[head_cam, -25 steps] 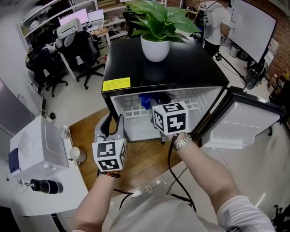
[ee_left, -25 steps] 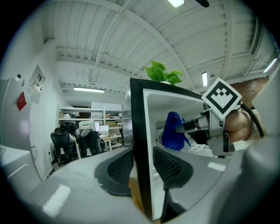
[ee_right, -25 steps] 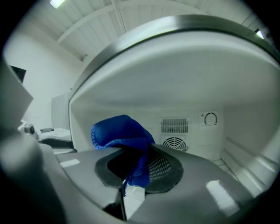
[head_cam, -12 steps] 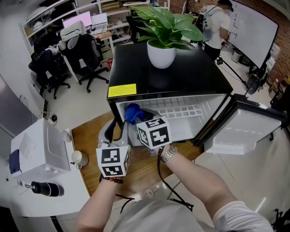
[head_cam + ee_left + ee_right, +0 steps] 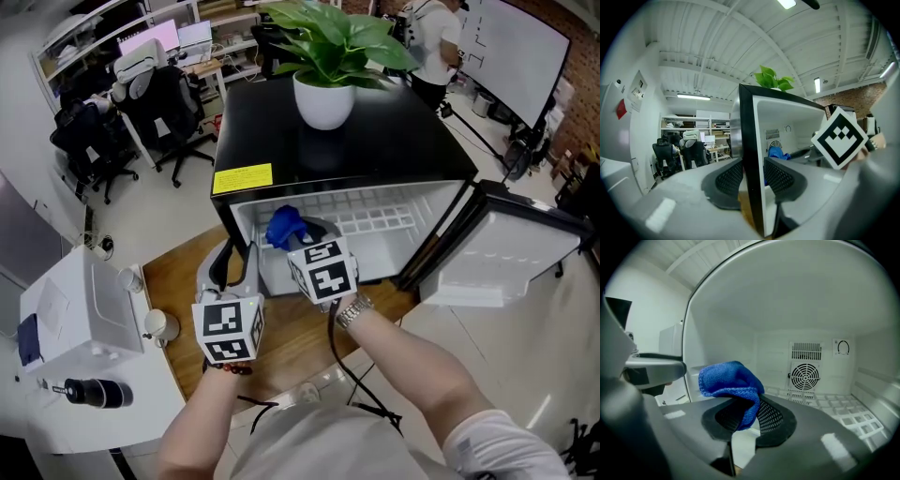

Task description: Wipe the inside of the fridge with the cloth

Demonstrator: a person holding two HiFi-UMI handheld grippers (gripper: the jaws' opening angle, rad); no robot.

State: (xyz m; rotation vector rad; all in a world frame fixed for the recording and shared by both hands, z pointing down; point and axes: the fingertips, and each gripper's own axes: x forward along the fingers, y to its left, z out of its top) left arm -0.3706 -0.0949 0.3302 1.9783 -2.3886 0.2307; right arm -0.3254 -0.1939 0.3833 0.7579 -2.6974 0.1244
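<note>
The black mini fridge (image 5: 337,150) stands with its white inside showing and its door (image 5: 506,258) swung out to the right. My right gripper (image 5: 295,242) is shut on a bunched blue cloth (image 5: 284,225) at the left front of the fridge's opening. In the right gripper view the cloth (image 5: 729,380) is pinched between the pads of the gripper (image 5: 747,416), with the white back wall and fan grille (image 5: 805,376) behind it. My left gripper (image 5: 234,261) is clamped on the front edge of the fridge's left wall (image 5: 750,154), one jaw on each side of it (image 5: 752,176).
A potted plant (image 5: 328,56) sits on the fridge top. Inside is a white wire shelf (image 5: 375,220). A white appliance (image 5: 80,309) and a cup (image 5: 155,321) stand to my left. Office chairs (image 5: 159,103) and a person (image 5: 441,37) are behind.
My right gripper has carried the cloth from the middle of the fridge's opening down and toward its left front. The left gripper has kept its hold on the wall.
</note>
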